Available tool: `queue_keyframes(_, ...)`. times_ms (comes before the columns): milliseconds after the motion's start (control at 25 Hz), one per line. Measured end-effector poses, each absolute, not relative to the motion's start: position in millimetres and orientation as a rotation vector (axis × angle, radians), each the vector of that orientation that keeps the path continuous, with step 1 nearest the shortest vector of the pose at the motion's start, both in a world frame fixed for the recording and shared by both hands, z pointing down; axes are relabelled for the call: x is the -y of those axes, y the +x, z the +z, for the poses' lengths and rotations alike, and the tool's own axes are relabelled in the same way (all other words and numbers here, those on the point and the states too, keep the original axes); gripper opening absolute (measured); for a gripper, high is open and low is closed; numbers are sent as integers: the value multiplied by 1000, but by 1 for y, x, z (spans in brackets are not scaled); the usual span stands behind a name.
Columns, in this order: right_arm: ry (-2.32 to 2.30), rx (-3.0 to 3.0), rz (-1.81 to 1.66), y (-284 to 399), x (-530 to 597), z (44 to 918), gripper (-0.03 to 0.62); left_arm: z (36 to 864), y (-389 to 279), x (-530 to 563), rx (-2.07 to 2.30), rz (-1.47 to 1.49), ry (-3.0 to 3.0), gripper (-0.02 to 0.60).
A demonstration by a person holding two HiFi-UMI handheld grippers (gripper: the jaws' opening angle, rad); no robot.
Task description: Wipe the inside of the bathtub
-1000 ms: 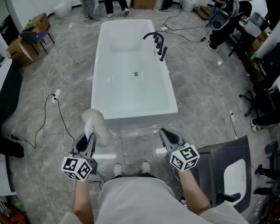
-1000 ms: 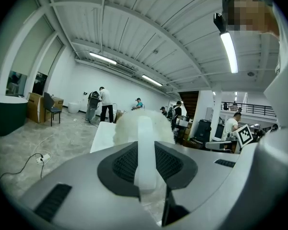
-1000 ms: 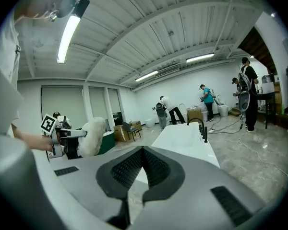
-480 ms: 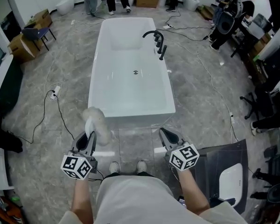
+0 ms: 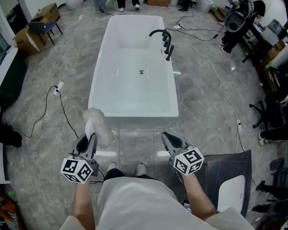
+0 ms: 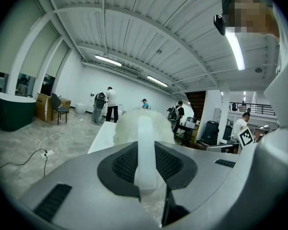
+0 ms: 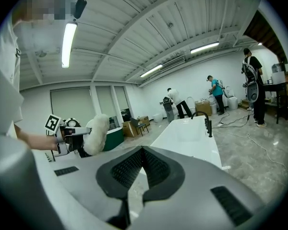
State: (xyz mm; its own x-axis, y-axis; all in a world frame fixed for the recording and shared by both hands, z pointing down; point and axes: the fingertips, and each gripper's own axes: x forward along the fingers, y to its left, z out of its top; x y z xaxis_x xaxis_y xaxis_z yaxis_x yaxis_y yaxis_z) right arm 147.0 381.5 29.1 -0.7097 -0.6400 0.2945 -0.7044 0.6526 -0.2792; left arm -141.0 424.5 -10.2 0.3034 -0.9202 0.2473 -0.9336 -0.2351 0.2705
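Jaws of the left gripper (image 6: 146,176) are clamped tight on the flat white handle (image 6: 146,147) of a fluffy white brush (image 5: 97,122), whose head stands up past the fingertips. Those of the right gripper (image 7: 134,176) are pressed together with nothing between them. Both are held low in front of the person, short of the bathtub (image 5: 133,114), which stands on the grey floor (image 5: 57,56) just ahead and runs lengthwise away, its inside bare and white.

Wiping does not look to have begun. To do it well, step up to the near rim, tip the brush head down over it and lay the fluff flat against the near wall. Work in long overlapping strokes toward the drain (image 5: 141,72) at mid-floor, then on to the far end. The thin handle may twist under pressure, so the grip should be kept firm. Strokes along the right side should stay clear of the black tap (image 5: 164,40) on that rim.
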Motion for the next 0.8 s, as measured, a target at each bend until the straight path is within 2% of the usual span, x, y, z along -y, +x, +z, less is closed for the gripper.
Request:
queue_keyframes(400, 1052, 2710, 591, 153, -372, 38, 18, -4, -130, -420, 1680, 60, 2184, 95)
queue_keyframes(800, 1035, 2685, 611, 129, -345, 47, 18, 14, -155, -385, 1659, 66, 2168, 95)
